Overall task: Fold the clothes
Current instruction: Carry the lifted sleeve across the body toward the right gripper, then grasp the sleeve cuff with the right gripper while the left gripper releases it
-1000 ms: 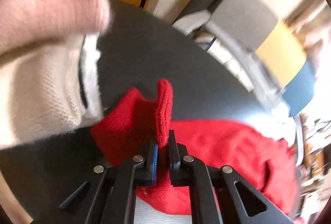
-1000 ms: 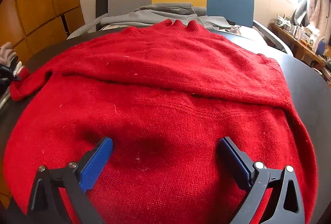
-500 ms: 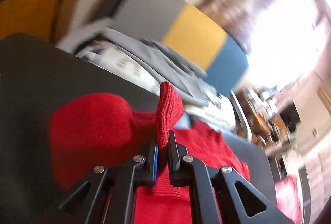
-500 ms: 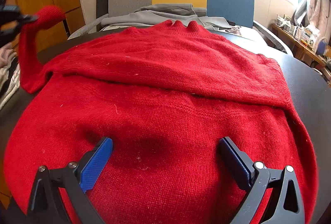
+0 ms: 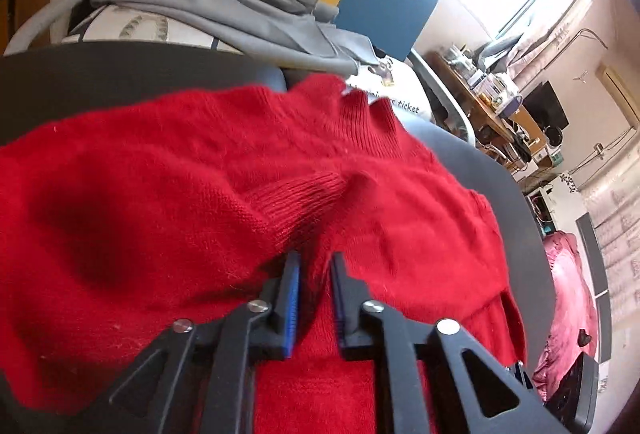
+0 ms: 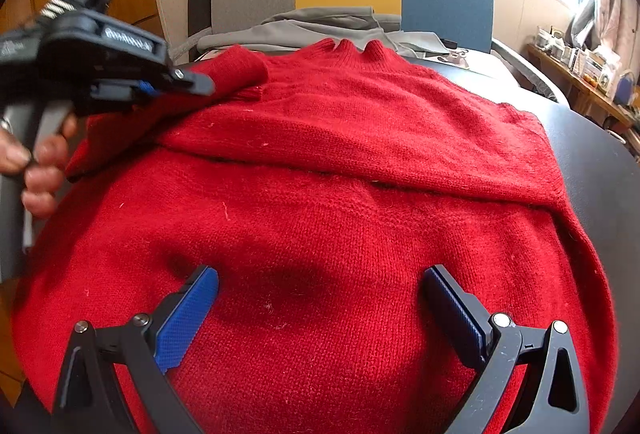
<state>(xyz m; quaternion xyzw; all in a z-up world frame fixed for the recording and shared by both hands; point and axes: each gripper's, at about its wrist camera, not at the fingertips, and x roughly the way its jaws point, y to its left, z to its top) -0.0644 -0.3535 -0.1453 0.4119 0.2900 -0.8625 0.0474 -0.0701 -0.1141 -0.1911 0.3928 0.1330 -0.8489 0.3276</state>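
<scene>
Dark table (image 6: 600, 169) held your red sweater (image 6: 340, 218), left gripper (image 5: 314, 266) pinching its sleeve cuff (image 5: 298, 193), right gripper (image 6: 320, 294) hovering spread wide.

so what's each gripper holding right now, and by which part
The left gripper pinches the red sweater by its sleeve, near the ribbed cuff. The right gripper is open, holding nothing.

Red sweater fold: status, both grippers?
Left gripper shut on sleeve cuff, carrying it over sweater body. Right gripper open, hovering above hem area. Nothing blocking; grey garment lies behind the collar.
</scene>
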